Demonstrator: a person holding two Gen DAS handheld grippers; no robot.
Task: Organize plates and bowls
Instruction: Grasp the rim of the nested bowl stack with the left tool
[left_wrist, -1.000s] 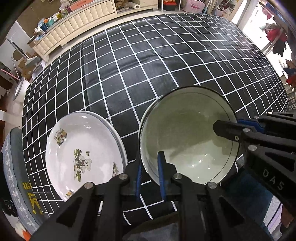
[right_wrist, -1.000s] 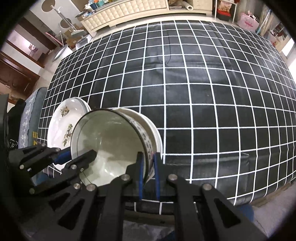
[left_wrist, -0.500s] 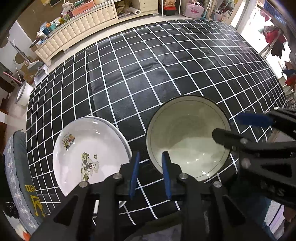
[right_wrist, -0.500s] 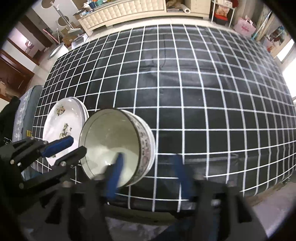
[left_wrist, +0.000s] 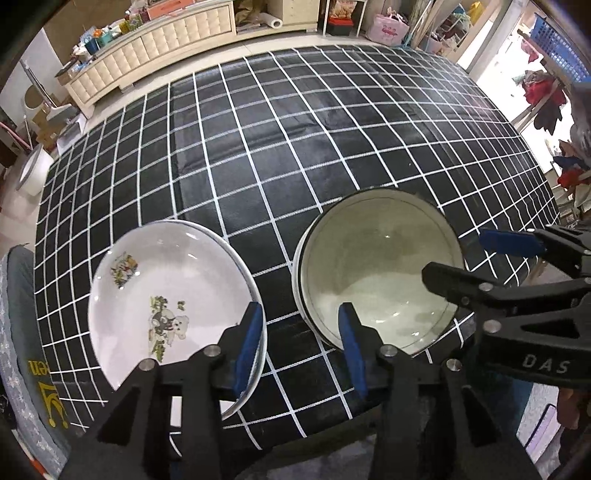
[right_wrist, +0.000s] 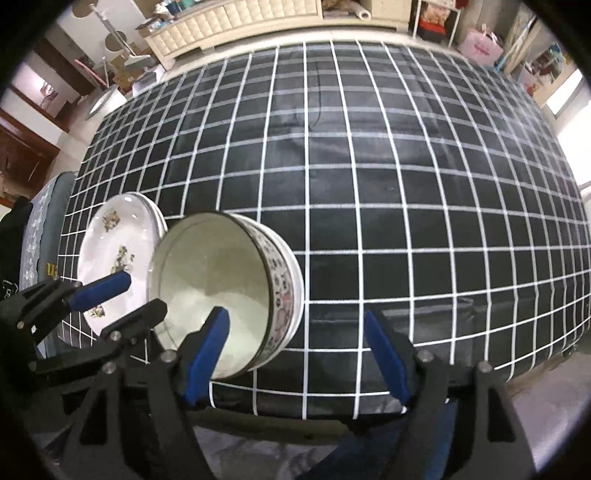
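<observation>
A stack of deep white bowls (left_wrist: 376, 269) with a patterned outer band (right_wrist: 280, 291) sits near the table's front edge. To its left lies a stack of white plates (left_wrist: 166, 291) with cartoon prints, also in the right wrist view (right_wrist: 114, 243). My left gripper (left_wrist: 301, 347) is open and empty, hovering over the gap between plates and bowls. My right gripper (right_wrist: 295, 350) is open and empty, just in front of the bowls' right side; it shows in the left wrist view (left_wrist: 476, 254).
The table (left_wrist: 295, 147) carries a black cloth with a white grid. A grey cushioned chair (left_wrist: 22, 332) stands at the table's left. A cream cabinet (left_wrist: 147, 48) and clutter line the far wall.
Both grippers were shut on the top bowl's rim. They let go, opened wide and pulled back toward the front edge. The bowl now rests on the stack.
</observation>
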